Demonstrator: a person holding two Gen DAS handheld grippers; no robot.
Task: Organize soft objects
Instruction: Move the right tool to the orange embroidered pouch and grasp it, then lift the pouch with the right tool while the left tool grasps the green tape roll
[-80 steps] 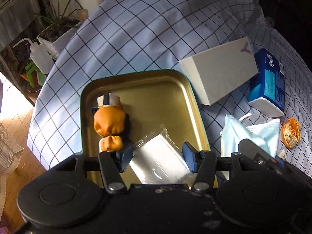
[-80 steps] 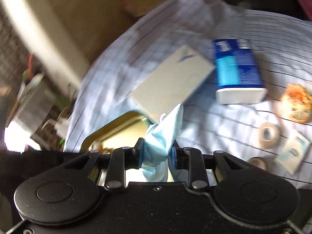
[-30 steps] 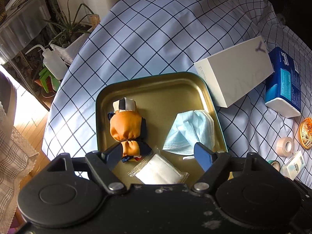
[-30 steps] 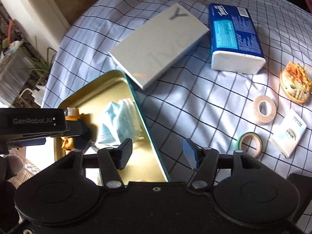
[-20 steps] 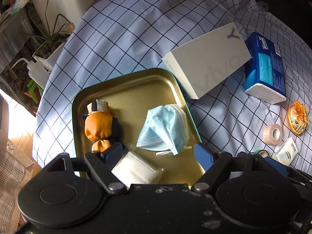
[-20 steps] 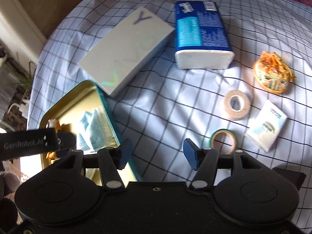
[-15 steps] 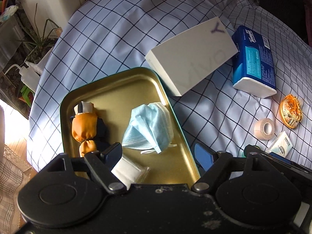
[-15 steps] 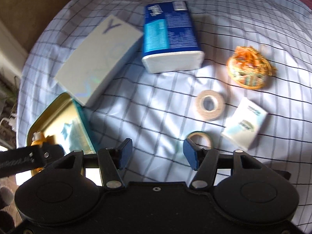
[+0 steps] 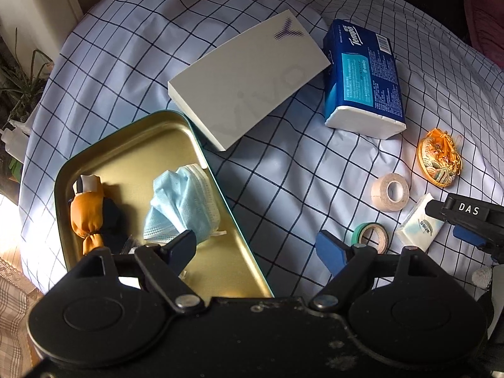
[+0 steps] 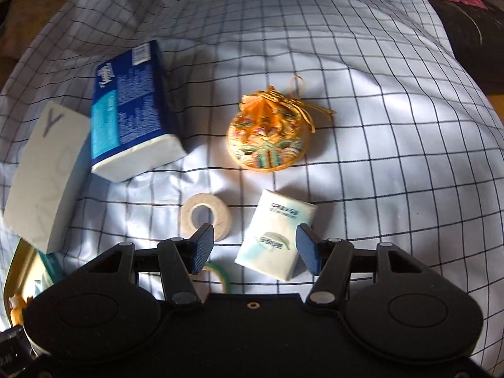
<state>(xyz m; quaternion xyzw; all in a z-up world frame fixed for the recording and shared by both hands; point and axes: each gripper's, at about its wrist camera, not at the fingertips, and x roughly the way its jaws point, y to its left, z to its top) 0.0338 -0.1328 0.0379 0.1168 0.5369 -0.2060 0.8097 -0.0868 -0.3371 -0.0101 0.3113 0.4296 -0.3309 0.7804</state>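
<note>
face mask point(image 9: 182, 201) only in left view

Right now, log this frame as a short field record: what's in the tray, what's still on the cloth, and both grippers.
tray: gold, holds blue face mask and orange cloth doll
cloth: white box, blue tissue pack, orange pouch, two tape rolls, small tissue packet
left gripper: jaws opening, nothing between them
right gripper: open, above small tissue packet, not gripping
</note>
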